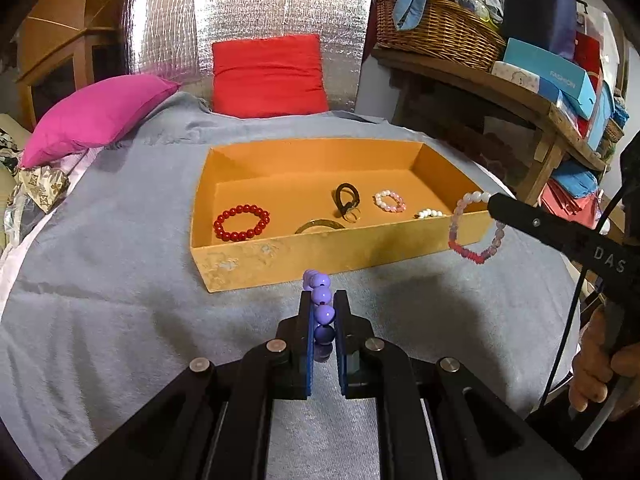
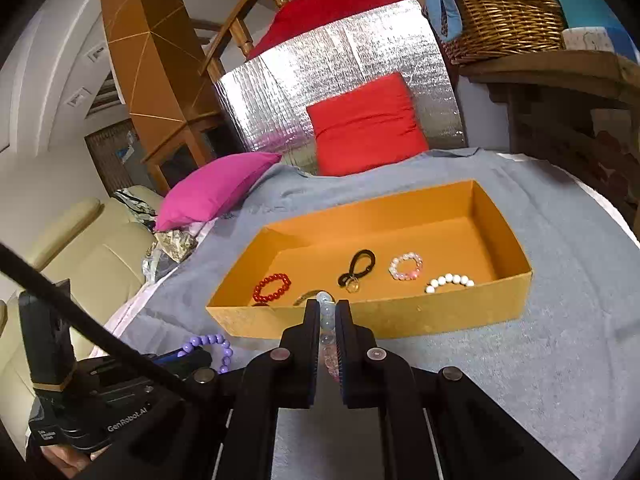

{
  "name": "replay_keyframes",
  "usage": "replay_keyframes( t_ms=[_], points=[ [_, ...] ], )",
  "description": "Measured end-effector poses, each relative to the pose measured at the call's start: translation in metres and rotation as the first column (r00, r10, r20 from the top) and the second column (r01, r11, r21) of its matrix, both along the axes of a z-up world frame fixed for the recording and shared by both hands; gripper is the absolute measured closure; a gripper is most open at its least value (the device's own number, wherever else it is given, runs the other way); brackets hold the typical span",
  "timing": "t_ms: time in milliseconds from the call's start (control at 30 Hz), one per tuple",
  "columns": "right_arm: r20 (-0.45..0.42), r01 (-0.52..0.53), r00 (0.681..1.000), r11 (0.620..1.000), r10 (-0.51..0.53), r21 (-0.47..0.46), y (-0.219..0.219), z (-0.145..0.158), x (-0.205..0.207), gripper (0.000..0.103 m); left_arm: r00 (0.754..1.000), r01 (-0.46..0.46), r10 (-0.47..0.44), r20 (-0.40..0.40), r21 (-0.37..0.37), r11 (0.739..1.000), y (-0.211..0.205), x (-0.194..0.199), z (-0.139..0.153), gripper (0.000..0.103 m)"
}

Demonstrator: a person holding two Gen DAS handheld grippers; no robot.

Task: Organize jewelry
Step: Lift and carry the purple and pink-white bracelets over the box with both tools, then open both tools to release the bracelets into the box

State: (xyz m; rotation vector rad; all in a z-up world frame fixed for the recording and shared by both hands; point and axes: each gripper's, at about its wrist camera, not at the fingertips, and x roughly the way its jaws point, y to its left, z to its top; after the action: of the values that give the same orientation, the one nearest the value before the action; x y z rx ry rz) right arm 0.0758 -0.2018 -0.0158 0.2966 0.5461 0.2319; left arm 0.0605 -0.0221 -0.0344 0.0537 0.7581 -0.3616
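- My left gripper (image 1: 323,300) is pinched tight on the purple bead bracelet (image 1: 320,308); beads sit stacked between the pads, the rest of the loop hangs in front of the orange box (image 1: 340,256), not in it.
- My right gripper (image 2: 325,308) is clamped on the pink-and-clear bead bracelet (image 1: 474,226); in the left view the loop dangles free at the box's near right corner, just outside the wall.
- Already in the box: red bead bracelet (image 1: 241,222), black loop with a ring (image 1: 346,200), small pink-white bracelet (image 1: 390,201), white bead bracelet (image 2: 449,282), a gold bangle (image 1: 320,225) partly hidden by the near wall.
- Risk: dangling loops could snag the near wall if I go in too low, and tip or drag the light box over the grey cloth (image 1: 120,280).
- Risk: round beads in the pads may roll out, so a bracelet drops on the cloth short of the box.
- Risk: a release over the crowded middle could leave bracelets piled or tangled; the empty back half looks safer.
- Risk: both grippers heading in at once may bump.
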Motion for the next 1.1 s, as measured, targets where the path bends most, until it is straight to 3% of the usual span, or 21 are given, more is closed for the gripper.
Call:
replay_keyframes(
  t_ms=[400,667,800,1100],
  points=[
    [0.089,-0.003,0.996,0.999,0.0,0.034,0.001,0.031,0.004,0.095,0.999,0.003,-0.003,0.045,0.013,1.0,-0.014,0.009,0.028,0.093],
    [0.1,0.056,0.993,0.996,-0.063,0.069,-0.022,0.05,0.044,0.094,0.995,-0.008,0.011,0.095,-0.026,1.0,-0.025,0.055,0.071,0.093],
    [0.045,0.089,0.994,0.988,-0.095,0.127,-0.041,0.041,0.082,0.094,0.996,-0.023,0.026,0.082,-0.042,0.999,-0.031,0.09,0.066,0.093],
    [-0.173,0.133,0.98,0.963,-0.093,0.234,-0.059,-0.017,0.141,0.094,0.999,-0.042,0.041,-0.016,-0.043,0.998,-0.042,0.154,0.023,0.093]
  ],
)
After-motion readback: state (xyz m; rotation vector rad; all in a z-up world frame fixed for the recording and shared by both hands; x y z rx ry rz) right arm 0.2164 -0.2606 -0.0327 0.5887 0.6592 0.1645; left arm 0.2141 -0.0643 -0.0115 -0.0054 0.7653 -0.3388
